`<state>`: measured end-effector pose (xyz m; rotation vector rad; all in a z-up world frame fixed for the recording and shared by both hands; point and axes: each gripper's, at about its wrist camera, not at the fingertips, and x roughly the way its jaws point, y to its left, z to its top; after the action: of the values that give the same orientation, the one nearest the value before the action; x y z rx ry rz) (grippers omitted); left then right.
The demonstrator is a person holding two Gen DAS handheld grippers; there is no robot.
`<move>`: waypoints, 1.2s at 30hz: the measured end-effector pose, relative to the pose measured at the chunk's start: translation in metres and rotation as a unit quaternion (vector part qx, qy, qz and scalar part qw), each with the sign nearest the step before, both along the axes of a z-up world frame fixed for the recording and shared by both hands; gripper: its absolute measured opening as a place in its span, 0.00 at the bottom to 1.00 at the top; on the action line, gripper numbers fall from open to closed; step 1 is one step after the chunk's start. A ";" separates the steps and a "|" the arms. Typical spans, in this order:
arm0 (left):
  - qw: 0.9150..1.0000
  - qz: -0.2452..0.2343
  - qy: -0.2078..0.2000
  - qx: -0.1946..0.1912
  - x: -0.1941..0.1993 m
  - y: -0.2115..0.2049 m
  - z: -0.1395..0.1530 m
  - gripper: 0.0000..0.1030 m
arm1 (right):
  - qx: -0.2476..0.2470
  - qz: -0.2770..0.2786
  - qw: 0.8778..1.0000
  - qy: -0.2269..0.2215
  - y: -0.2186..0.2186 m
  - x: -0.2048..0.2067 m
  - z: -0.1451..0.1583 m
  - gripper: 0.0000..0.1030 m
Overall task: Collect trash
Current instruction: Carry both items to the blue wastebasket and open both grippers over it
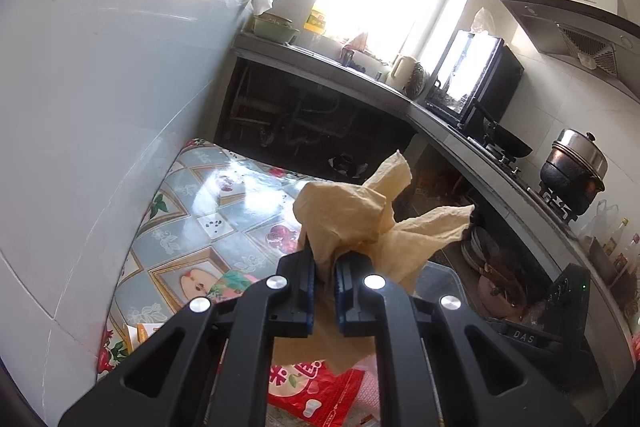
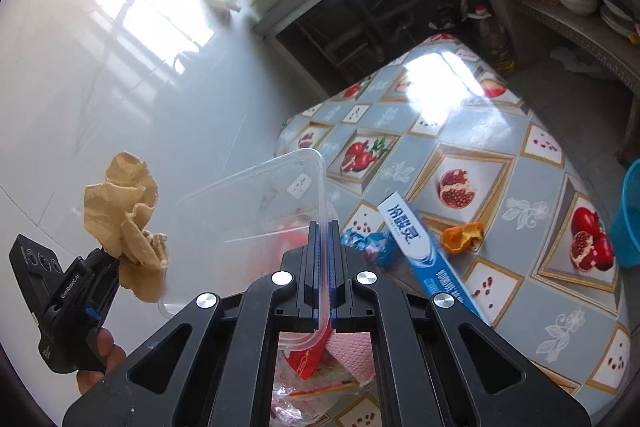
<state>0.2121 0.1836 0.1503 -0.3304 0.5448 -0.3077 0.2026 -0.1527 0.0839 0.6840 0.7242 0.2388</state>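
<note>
My left gripper [image 1: 325, 259] is shut on a crumpled tan paper napkin [image 1: 360, 215] and holds it up above the table. The napkin also shows in the right wrist view [image 2: 126, 223], held by the left gripper [image 2: 105, 254] at the left. My right gripper [image 2: 324, 231] is shut on the rim of a clear plastic container [image 2: 248, 211], tilted up on edge. Under it lie a red snack wrapper [image 2: 304, 359] and a pink cloth [image 2: 352, 351]. The red wrapper also shows in the left wrist view [image 1: 316, 391].
The table [image 2: 500, 187] has a pomegranate-print cover. On it lie a blue-white box [image 2: 424, 255], a crumpled blue wrapper [image 2: 368, 243] and an orange peel [image 2: 462, 235]. A blue bucket [image 2: 630, 219] stands at the right. A white wall [image 2: 120, 67] lies left; a counter with stove [image 1: 520, 155] stands behind.
</note>
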 end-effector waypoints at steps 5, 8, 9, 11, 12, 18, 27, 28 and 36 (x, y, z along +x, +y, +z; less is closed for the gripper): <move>0.998 -0.067 0.002 0.020 0.012 -0.055 0.007 0.07 | -0.002 -0.093 0.996 -0.008 -0.067 -0.043 -0.003 0.02; 0.990 -0.132 0.025 0.032 0.027 -0.107 0.001 0.07 | -0.006 -0.163 0.987 0.003 -0.113 -0.078 -0.017 0.02; 0.987 -0.152 0.033 0.036 0.030 -0.125 -0.001 0.07 | -0.001 -0.190 0.982 0.011 -0.132 -0.091 -0.025 0.02; 0.975 -0.208 0.056 0.047 0.042 -0.174 -0.010 0.07 | 0.005 -0.242 0.970 0.029 -0.165 -0.117 -0.044 0.02; 0.968 -0.234 0.069 0.056 0.046 -0.200 -0.015 0.07 | 0.013 -0.270 0.962 0.042 -0.183 -0.131 -0.056 0.02; 0.903 -0.368 0.154 0.159 0.066 -0.386 -0.074 0.07 | 0.069 -0.428 0.894 0.117 -0.276 -0.208 -0.142 0.02; 0.818 -0.431 0.206 0.320 0.067 -0.601 -0.200 0.08 | 0.160 -0.540 0.804 0.190 -0.361 -0.227 -0.267 0.02; 0.812 -0.432 0.212 0.329 0.069 -0.615 -0.213 0.08 | 0.161 -0.545 0.799 0.195 -0.369 -0.219 -0.275 0.02; 0.790 -0.430 0.241 0.365 0.082 -0.710 -0.292 0.45 | 0.126 -0.592 0.771 0.197 -0.410 -0.164 -0.327 0.33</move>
<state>0.2940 -0.5267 -0.1414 0.6606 1.2647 -0.8700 0.0386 -0.5623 -0.2430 1.3503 0.5288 -1.0285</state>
